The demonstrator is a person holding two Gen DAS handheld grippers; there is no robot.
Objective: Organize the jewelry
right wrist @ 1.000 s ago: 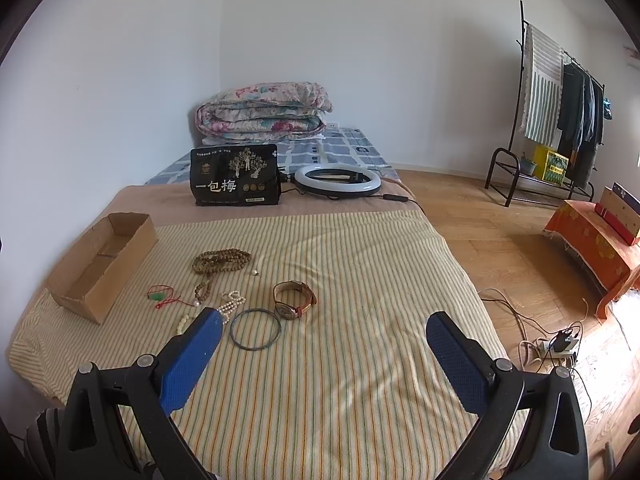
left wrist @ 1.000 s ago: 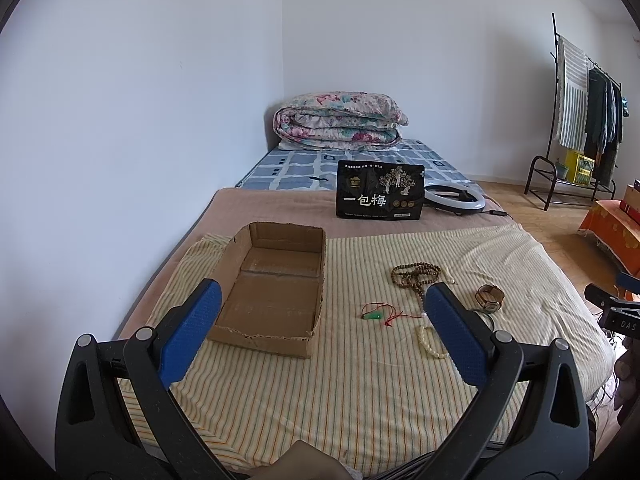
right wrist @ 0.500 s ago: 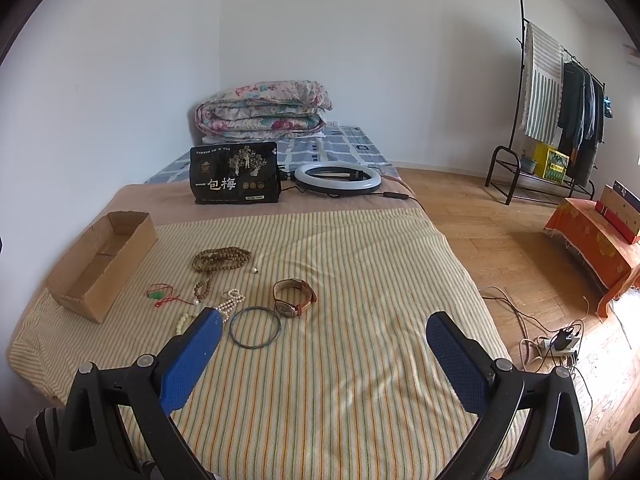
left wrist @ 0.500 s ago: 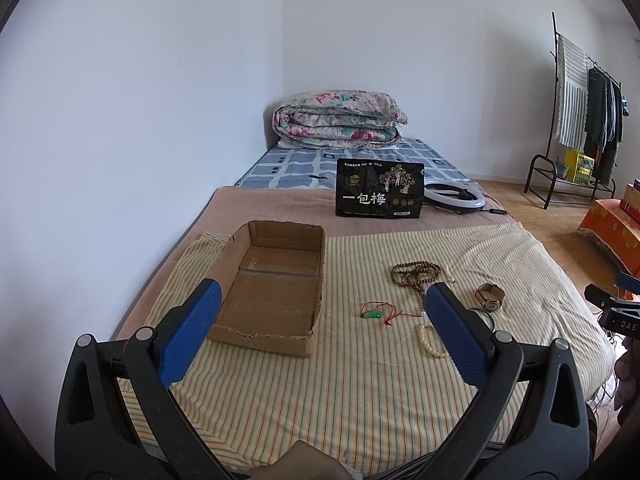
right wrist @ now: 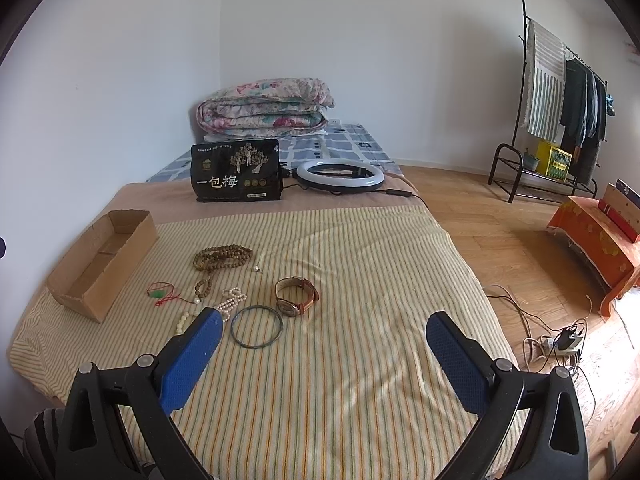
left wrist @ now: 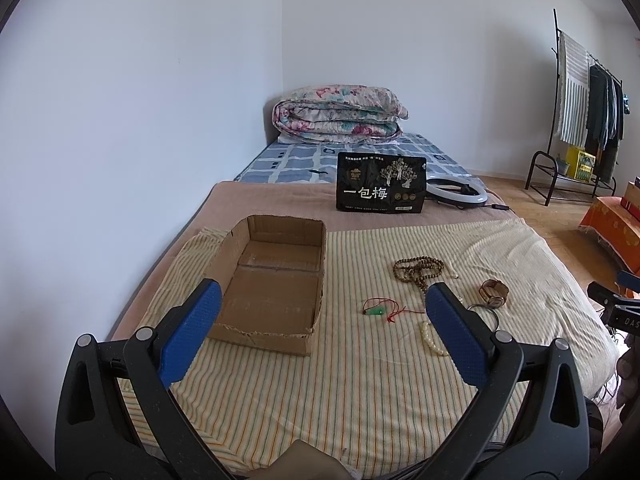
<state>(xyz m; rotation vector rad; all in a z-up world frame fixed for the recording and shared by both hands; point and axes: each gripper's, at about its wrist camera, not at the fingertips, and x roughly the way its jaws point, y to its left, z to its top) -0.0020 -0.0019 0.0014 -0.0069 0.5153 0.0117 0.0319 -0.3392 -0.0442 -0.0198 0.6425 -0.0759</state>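
While I'm holding both grippers up over the near edge of the bed, nothing is in either one. My left gripper [left wrist: 322,308] has its blue fingers spread wide apart, and my right gripper [right wrist: 322,334] is spread just as wide, both hanging above the striped sheet [right wrist: 360,360] without touching anything.

All the jewelry is lying loose on that sheet. Closest to the right gripper is the dark bangle [right wrist: 257,326], flat on the sheet, with the brown-strap watch [right wrist: 297,295] just beside it on the right. To the left of the bangle there's a white bead strand [right wrist: 229,304], partly hidden behind my left-hand fingertip in the right wrist view. A bit further back is the wooden bead necklace [right wrist: 222,258], piled in a loose coil with a tail trailing toward me. The little green pendant on a red cord [left wrist: 376,311] sits between the beads and the cardboard box [left wrist: 272,280].

That box is open on top, with nothing inside, over on the left side of the sheet, well apart from the jewelry pile. Behind everything, a black snack bag [left wrist: 381,188] stands upright next to a ring light [right wrist: 340,174].
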